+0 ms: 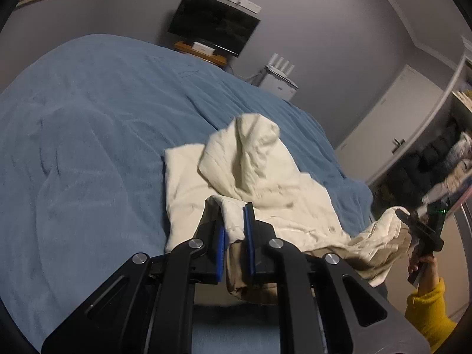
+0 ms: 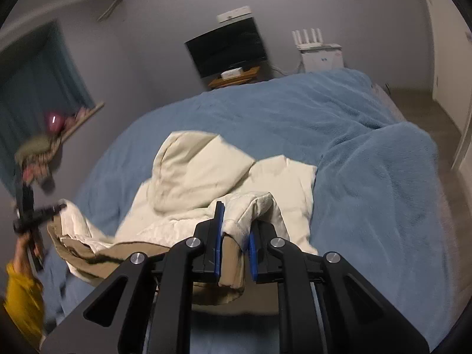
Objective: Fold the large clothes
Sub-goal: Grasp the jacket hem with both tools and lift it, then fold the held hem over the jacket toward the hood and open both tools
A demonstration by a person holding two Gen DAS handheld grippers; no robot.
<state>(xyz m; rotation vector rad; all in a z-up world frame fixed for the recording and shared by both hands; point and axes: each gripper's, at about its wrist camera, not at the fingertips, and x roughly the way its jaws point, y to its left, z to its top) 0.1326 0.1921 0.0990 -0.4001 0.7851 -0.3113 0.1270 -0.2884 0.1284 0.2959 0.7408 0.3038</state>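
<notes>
Gripping a bunched hem of the cream hoodie (image 1: 253, 162), the left tool (image 1: 235, 221) is clamping fabric between its blue pads. The right tool (image 2: 236, 221) is pinching the opposite corner. The garment is lying near the blue bed's (image 1: 88, 147) near edge, hood uppermost.

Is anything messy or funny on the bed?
Yes. The cream hoodie lies crumpled on the blue blanket, its hood bunched up, while the left gripper and right gripper each pinch an edge.
</notes>
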